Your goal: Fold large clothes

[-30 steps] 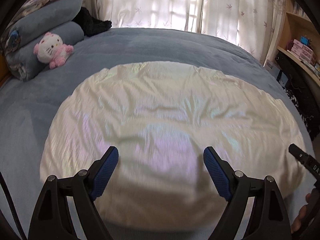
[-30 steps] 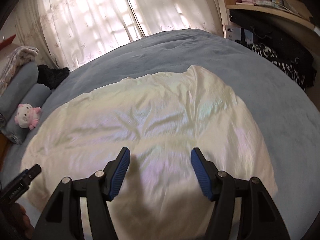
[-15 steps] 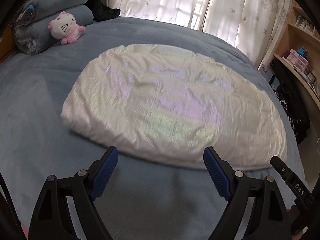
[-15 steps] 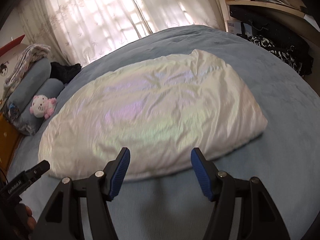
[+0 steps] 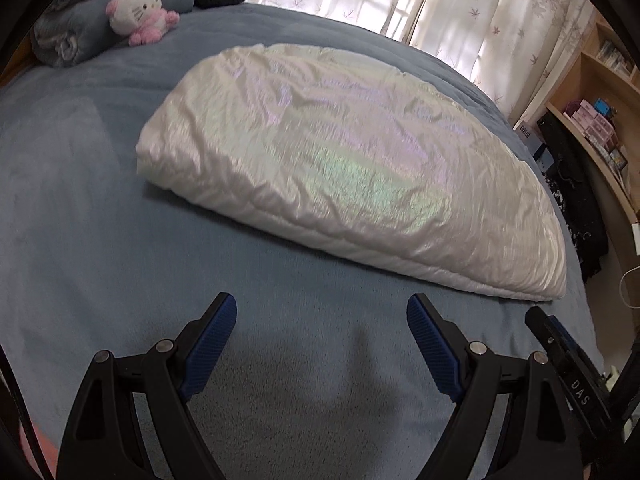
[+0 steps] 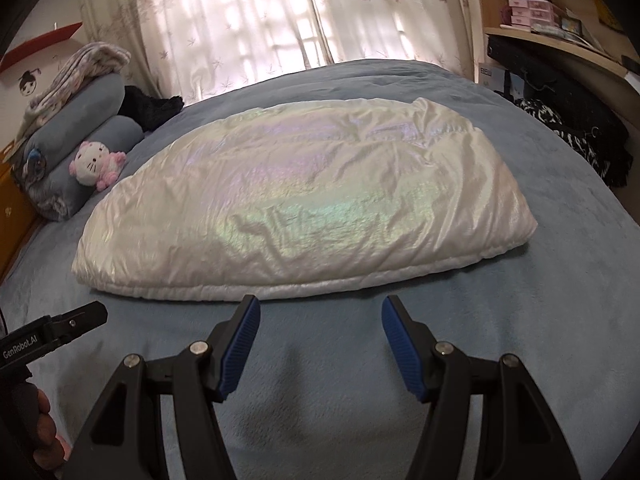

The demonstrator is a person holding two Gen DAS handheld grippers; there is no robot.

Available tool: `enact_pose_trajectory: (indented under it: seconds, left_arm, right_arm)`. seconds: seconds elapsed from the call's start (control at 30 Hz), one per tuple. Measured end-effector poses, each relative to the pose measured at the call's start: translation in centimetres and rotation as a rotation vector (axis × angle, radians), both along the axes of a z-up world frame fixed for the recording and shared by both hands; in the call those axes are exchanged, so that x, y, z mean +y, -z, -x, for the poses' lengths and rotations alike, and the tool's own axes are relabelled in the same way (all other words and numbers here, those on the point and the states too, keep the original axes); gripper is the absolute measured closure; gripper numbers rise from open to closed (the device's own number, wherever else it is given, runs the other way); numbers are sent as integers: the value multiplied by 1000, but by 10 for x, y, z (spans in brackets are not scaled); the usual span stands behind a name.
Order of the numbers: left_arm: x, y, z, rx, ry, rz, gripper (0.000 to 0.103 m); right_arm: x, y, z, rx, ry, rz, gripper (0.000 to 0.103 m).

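lying folded on the blue plush bedspread (image 6: 520, 320), the shiny white iridescent padded garment (image 6: 304, 200) looks nearly done; both grippers (image 5: 320, 344) (image 6: 318, 340) hang apart, empty, nearside.

Both grippers: black frames, silver rivets, blue ribbed fingers (image 5: 212, 344) (white "GenRobot.AI", "DAS" lettering).

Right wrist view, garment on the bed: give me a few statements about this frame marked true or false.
1. The iridescent white padded garment lies on the blue bed cover. True.
2. The right tongs grip the garment's hem. False: they are open, short of the hem.
3. A pink-and-white plush cat leans on rolled grey bedding. True.
4. The curtains are dark. False: pale, backlit.
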State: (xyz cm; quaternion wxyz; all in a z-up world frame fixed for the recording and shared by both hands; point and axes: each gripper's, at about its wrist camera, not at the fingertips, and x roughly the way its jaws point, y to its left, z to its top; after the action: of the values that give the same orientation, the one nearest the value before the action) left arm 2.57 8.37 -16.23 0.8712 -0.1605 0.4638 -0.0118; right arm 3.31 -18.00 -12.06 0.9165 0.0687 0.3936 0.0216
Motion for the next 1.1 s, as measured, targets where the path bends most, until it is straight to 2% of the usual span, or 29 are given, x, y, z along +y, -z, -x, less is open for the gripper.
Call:
enact_pose_trajectory:
  seconds: [0.37,0.77,0.97,1.1]
  left_arm:
    - [31,41,-16,-6,-44,283,17]
    - [58,61,-76,-83,-145,412,17]
    - [68,69,-113,-123,-215,483,11]
    - [75,70,-138,-135,-277,565,11]
  right_arm:
    - [15,8,-8,0,-42,18,40]
    - [28,2,-39,-13,-80,-7,40]
    - [32,0,-49,-10,-97,-22,40]
    - [37,1,-55,-4,-113,-23,40]
